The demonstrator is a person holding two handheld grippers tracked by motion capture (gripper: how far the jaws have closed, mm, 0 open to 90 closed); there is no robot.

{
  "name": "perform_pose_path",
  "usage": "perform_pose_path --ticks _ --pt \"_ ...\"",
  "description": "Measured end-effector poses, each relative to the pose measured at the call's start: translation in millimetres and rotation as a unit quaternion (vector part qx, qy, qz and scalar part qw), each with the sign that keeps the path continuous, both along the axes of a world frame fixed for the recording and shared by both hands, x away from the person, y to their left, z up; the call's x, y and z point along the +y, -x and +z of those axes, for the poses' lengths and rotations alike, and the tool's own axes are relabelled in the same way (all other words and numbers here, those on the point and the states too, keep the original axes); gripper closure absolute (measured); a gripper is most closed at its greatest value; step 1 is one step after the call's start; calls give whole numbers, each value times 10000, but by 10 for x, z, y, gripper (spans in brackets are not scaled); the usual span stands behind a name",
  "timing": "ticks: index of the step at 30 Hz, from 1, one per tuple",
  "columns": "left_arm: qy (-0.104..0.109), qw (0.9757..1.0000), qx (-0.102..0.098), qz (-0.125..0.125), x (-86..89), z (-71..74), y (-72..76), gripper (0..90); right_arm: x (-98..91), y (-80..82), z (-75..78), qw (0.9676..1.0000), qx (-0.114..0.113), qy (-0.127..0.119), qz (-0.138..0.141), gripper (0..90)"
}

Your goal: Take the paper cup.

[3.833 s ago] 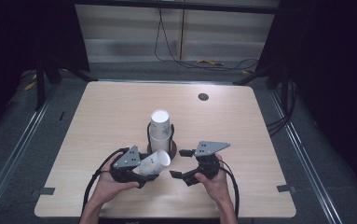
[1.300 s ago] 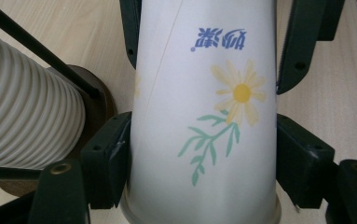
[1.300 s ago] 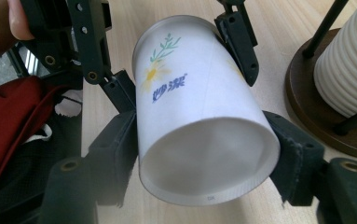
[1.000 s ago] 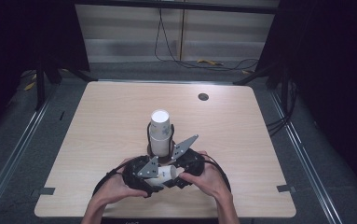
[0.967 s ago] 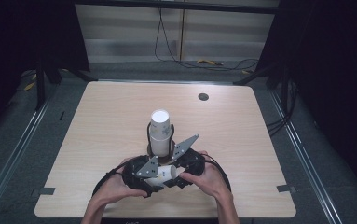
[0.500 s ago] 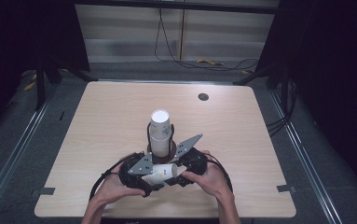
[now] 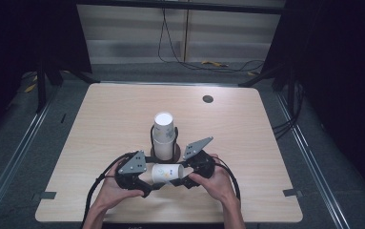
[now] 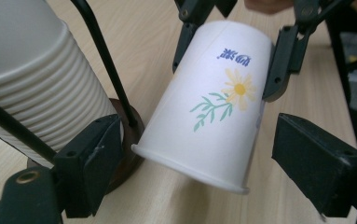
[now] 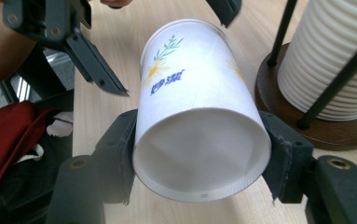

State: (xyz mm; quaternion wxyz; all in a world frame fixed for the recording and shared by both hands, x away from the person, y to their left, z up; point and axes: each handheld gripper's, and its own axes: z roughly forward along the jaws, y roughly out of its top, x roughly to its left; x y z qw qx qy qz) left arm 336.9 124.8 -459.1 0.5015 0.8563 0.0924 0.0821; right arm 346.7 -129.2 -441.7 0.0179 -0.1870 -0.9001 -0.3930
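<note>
The right hand-held gripper [image 9: 199, 154] clamps a paper cup [image 9: 197, 116] between the left hand-held gripper [image 8: 213, 158]'s open jaws; over-squeezing could crush it.

A white paper cup [image 7: 166, 172] lies on its side above the near part of the tabletop [image 7: 104, 119], printed with a yellow daisy on green stems and small blue characters (upside down in the left gripper view). Its rolled rim sits clamped between the right gripper's [image 9: 199, 158] jaws, open mouth toward that camera. Just behind it, a tall stack of ribbed white cups [image 7: 164, 132] stands upright in a dark-rodded holder with a round wooden base [image 9: 306, 126].
</note>
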Motion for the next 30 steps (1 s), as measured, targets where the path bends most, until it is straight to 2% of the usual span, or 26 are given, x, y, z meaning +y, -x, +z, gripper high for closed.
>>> perform_pose_path --ticks 1,4,7,10,15,19,24,27,28,30 --pt "0 10000 0 0 0 0 0 160 -9 8 -5 10000 -31 -13 -22 366" --pt "248 9996 20 124 44 -15 11 162 -31 17 -19 9999 -63 -10 -94 366" --pt "344 9993 29 165 64 -27 9 162 -60 9 -34 9998 -71 -81 -151 366" --pt "462 9986 102 220 89 -42 2 161 -109 18 -56 9994 -88 -270 -191 365" --pt "445 9986 12 269 101 -33 18 160 -134 26 -76 9994 -116 -285 -150 365" --pt "538 9983 23 228 104 -33 28 161 -169 39 -122 9989 -123 -437 -136 366" --pt "548 9982 -5 228 112 -31 22 160 -203 46 -162 9982 -104 -575 -163 367" --pt "612 9978 -6 261 132 -28 28 159 -223 55 -163 9975 -200 -643 -197 368" --pt "658 9976 -7 231 137 -30 28 158 -236 62 -163 9968 -260 -736 -195 368" --pt "709 9972 -26 234 150 -36 37 158 -239 62 -168 9964 -259 -785 -175 368"
